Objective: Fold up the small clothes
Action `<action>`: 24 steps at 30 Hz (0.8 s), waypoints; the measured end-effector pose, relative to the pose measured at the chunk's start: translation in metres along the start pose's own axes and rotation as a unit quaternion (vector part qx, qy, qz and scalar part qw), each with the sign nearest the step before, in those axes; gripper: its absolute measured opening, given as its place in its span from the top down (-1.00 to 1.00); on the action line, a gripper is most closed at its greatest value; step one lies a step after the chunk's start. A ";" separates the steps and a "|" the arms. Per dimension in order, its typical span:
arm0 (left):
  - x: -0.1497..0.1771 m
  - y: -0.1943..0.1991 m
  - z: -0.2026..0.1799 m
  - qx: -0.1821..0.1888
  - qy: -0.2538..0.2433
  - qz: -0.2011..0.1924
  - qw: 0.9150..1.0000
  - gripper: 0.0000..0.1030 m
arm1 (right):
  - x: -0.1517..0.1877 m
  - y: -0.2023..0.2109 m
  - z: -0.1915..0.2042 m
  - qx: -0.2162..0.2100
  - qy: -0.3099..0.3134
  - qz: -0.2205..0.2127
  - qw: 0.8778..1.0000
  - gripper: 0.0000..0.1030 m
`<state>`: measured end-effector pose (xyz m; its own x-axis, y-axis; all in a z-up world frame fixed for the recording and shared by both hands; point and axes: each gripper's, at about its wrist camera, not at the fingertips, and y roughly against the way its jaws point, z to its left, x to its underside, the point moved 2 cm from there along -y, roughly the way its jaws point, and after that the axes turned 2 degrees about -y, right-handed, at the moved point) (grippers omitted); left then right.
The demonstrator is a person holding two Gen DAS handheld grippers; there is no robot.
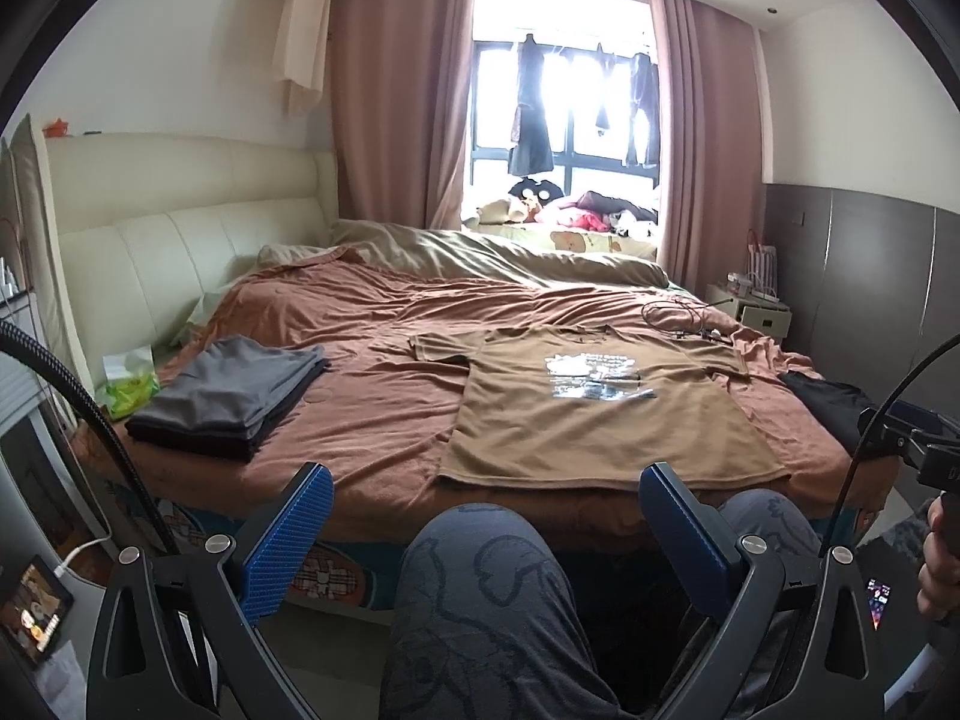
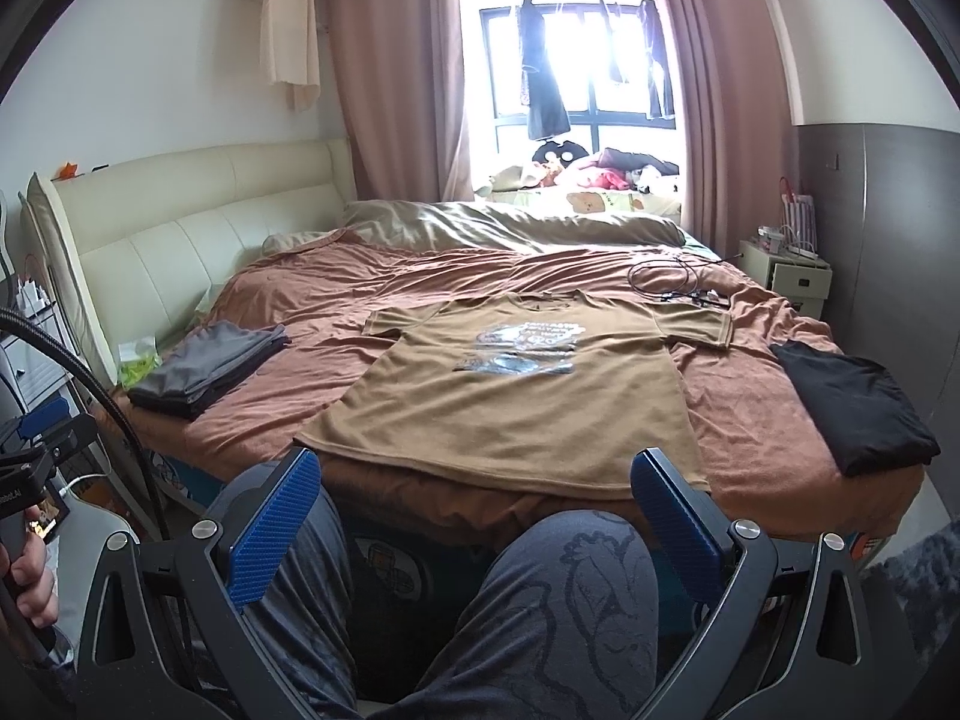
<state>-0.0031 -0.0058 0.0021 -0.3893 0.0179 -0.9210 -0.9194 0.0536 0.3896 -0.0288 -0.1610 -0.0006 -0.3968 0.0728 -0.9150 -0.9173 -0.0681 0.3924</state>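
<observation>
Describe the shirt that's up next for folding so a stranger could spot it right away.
On the bed with the rust-coloured cover, look at the near edge. A tan T-shirt lies spread flat there, sleeves out. Unlike the folded grey stack on one side and the folded black garment on the other, it carries a chest print.

You are looking at a matt brown cloth T-shirt point(image 2: 516, 414) with a glossy printed graphic, lying on a soft rust-coloured blanket point(image 2: 384, 282) that is creasing across the bed. Your fingers point(image 1: 288, 540) are showing blue, finely ribbed pads on black plastic frames with shiny metal bolts. The headboard point(image 1: 180, 240) is gleaming like smooth cream leather.
</observation>
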 end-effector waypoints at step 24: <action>0.001 0.016 0.002 0.002 0.003 -0.016 1.000 -0.99 | 0.002 0.012 0.000 0.000 -0.004 -0.008 1.000 -1.00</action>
<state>-0.0183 -0.0031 0.0072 -0.3607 0.0110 -0.9326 -0.9308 0.0583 0.3607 -0.0406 -0.1619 0.0019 -0.3829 0.0810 -0.9202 -0.9233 -0.0661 0.3784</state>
